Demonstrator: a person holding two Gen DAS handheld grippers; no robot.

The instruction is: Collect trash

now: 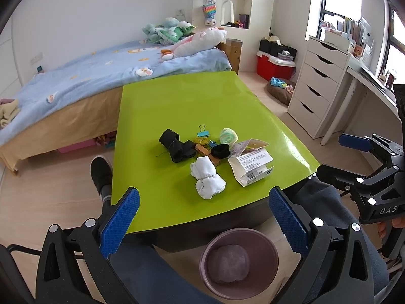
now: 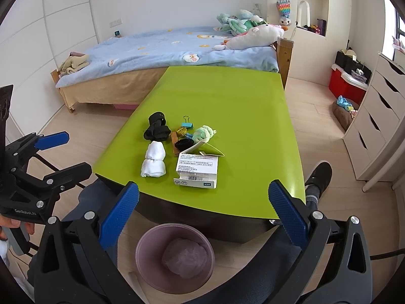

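you're holding both grippers back over your lap, left gripper [image 1: 203,217] and right gripper [image 2: 203,211], jaws wide apart, nothing in either. ahead, the green table [image 1: 177,96] carries one cluster near the near edge. from the left: black socks [image 1: 176,147], white socks [image 1: 207,178] just nearer, clips [image 1: 203,134] and a pale yarn ball [image 1: 228,135] behind, then the opened box [image 1: 250,168] at the right with a torn card [image 1: 249,145] touching it. the box and card look like the trash here. the box should be light, thin card that crushes if you squeeze hard; take it across the open flap end, which sits closest to you. the card is flat and slick, probably best pinched where it lifts off the table. the bin [image 1: 239,259] waits on the floor below the near edge, between your knees. far half of the table lies open; the right edge is close to the box.
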